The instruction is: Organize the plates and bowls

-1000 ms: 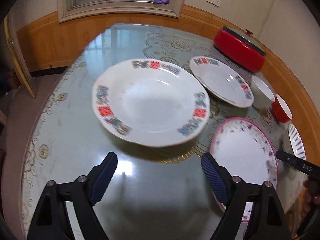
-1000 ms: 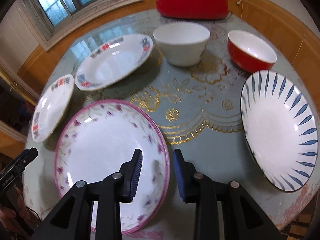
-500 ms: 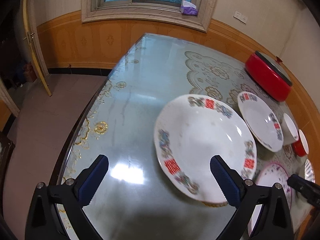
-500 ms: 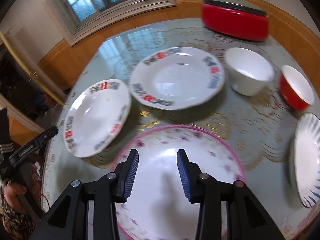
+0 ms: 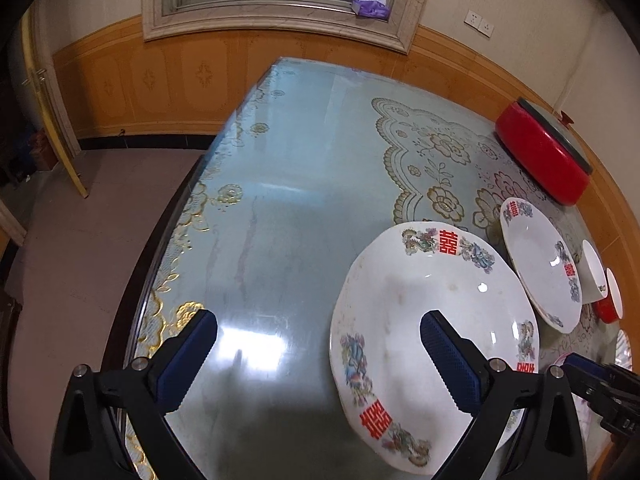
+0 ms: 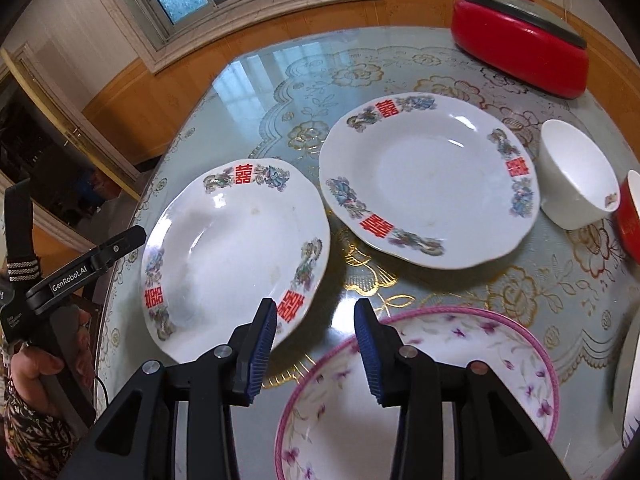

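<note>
Looking at two white round ceramic plates with red characters and flower prints round the rim, both lying flat on the glossy pale-blue glass worktop with gold flower patterns. Calling them the left red-character plate and the right red-character plate. Sitting side by side, rims very close, can't tell if actually touching.

Lying just in front of those two, nearest the right wrist camera: a white round plate with a pink rim and purple flowers. Standing just right of the right red-character plate: a plain white ceramic bowl, with a red bowl with a white inside right beside it at the frame edge. Peeking in at the far right edge, a white plate with dark blue stripes, mostly cut off.

Hovering with the left tongs over that plate's left edge, having just been opening, now gaping really wide, gripping nothing. Right-hand pad showing over the plate, the other over bare worktop.

Hanging the right tongs above the gap between the left red-character plate and the pink-rimmed one, having just been opening too, gap fairly narrow and holding nothing.

Sitting at the back by the wall, a big red round lidded pot. Gripping the left tongs' handle, a person's hand.
</note>
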Motion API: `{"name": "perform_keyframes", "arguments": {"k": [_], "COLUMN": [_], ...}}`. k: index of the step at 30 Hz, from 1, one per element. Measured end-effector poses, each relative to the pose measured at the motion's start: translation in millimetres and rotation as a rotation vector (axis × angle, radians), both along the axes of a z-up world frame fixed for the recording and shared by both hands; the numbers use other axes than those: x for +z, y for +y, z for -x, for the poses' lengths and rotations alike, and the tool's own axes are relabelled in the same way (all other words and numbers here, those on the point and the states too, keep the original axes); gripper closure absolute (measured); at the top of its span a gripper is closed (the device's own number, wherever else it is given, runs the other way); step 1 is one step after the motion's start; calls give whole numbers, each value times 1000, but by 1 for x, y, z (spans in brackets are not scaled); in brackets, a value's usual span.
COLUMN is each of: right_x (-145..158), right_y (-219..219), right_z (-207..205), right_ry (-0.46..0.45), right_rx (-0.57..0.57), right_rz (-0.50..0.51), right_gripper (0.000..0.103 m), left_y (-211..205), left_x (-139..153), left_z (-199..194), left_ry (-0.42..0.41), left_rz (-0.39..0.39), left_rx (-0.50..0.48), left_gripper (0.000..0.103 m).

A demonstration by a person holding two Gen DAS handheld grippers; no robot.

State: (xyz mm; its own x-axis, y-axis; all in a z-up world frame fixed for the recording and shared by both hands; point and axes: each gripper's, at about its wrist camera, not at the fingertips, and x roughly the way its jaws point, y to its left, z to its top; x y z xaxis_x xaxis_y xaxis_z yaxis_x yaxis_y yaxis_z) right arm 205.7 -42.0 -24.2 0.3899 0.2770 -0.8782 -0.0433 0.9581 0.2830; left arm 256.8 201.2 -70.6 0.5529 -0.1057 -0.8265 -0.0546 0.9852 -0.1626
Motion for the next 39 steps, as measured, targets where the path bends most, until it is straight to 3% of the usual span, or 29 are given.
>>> {"name": "perform_keyframes", "arguments": {"k": [11, 29, 39], "right_x": [-17, -44, -50], "right_y": [11, 11, 10], "right_z": [-22, -46, -49], "right_ry": [47, 147, 158], "right_rx": [-2, -11, -4], "right_rz": [17, -79, -104], "right_gripper": [62, 62, 74], "left_y": [-5, -22, -32], "left_x": [-17, -21, -30], "left_z": [-23, -35, -46], "left_ry": [57, 28, 49], "left_rz": [25, -23, -38], "left_rx": [-63, -136, -194], "left_gripper": [1, 1, 17]}}
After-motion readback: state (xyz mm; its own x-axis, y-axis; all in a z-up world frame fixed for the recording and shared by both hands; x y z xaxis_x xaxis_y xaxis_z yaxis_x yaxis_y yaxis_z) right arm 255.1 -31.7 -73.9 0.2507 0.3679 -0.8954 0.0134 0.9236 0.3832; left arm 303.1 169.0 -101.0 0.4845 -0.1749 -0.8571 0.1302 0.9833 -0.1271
